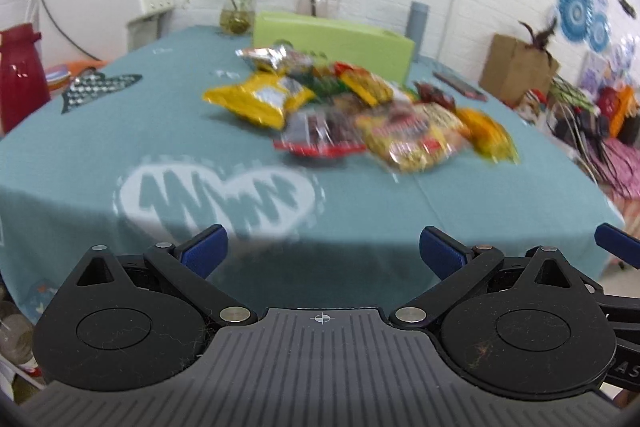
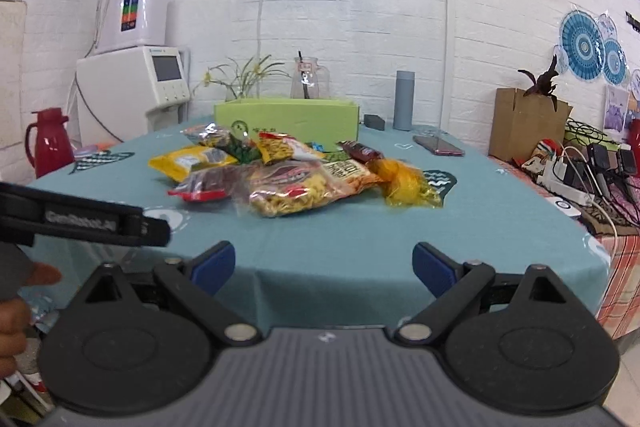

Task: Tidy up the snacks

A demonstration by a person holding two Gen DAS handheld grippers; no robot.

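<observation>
A pile of snack packets lies mid-table on the teal cloth (image 2: 340,227): a yellow bag (image 2: 192,161) (image 1: 260,99), a clear pack with red trim (image 2: 208,185) (image 1: 320,135), a large noodle pack (image 2: 304,187) (image 1: 412,135), an orange-yellow bag (image 2: 404,183) and a brown bar (image 2: 360,151). Behind them stands an open green box (image 2: 286,117) (image 1: 332,43). My left gripper (image 1: 322,251) hangs open before the table's near edge, nothing between its fingers. My right gripper (image 2: 323,265) is also open and empty, short of the table. The left wrist view is blurred.
A phone (image 2: 438,145), a grey bottle (image 2: 404,101), a glass jug (image 2: 306,79) and a plant vase (image 1: 238,15) stand at the back. A red thermos (image 2: 46,141) is at left. Cables and a power strip (image 2: 568,187) lie at right. A hand (image 2: 16,307) holds the left gripper's body (image 2: 88,217).
</observation>
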